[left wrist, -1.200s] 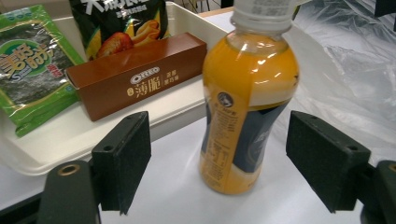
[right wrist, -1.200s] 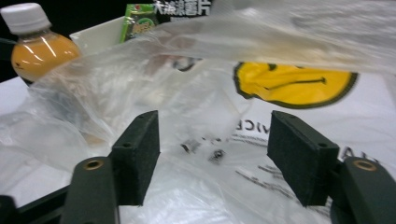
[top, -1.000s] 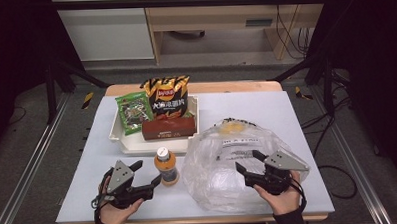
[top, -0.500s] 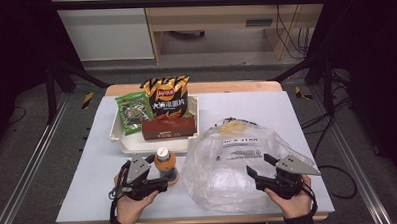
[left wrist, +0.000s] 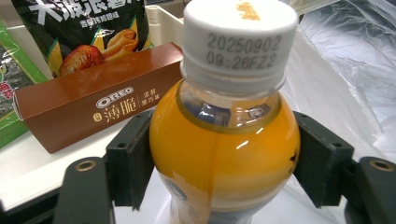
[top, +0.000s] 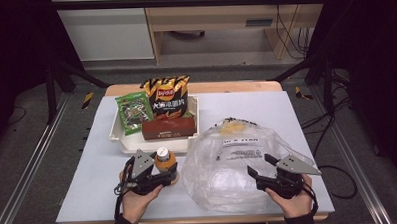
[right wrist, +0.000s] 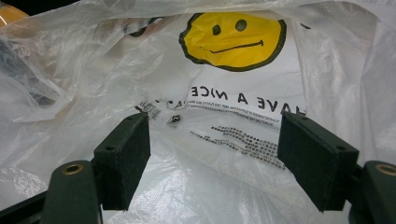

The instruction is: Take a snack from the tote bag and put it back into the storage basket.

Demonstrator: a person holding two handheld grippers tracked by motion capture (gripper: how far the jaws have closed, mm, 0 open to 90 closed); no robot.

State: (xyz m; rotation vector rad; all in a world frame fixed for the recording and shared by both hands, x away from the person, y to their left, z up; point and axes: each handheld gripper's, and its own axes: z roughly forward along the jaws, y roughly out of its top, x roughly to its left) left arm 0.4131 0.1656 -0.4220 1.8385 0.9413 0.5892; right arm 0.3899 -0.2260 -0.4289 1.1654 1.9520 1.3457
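Note:
An orange drink bottle (top: 165, 163) with a white cap stands upright on the table in front of the tray. My left gripper (top: 162, 177) reaches around it from the left. In the left gripper view its jaws have just been closing, and both pads (left wrist: 133, 154) lie against the sides of the bottle (left wrist: 224, 140). A crumpled clear plastic bag (top: 233, 166) with a yellow smiley face lies to the right. My right gripper (top: 259, 166) rests at the bag's near right side. Its jaws stand wide apart over the bag (right wrist: 233, 116) with nothing pinched.
A white tray (top: 118, 140) behind the bottle holds a green snack packet (top: 134, 111), a black chips bag (top: 167, 98) and a brown Oreo box (top: 168, 127). The table's near edge runs just below both hands.
My left gripper has moved right, from beside the bottle to around it, and its jaws have narrowed onto it. The right gripper has shifted only slightly.

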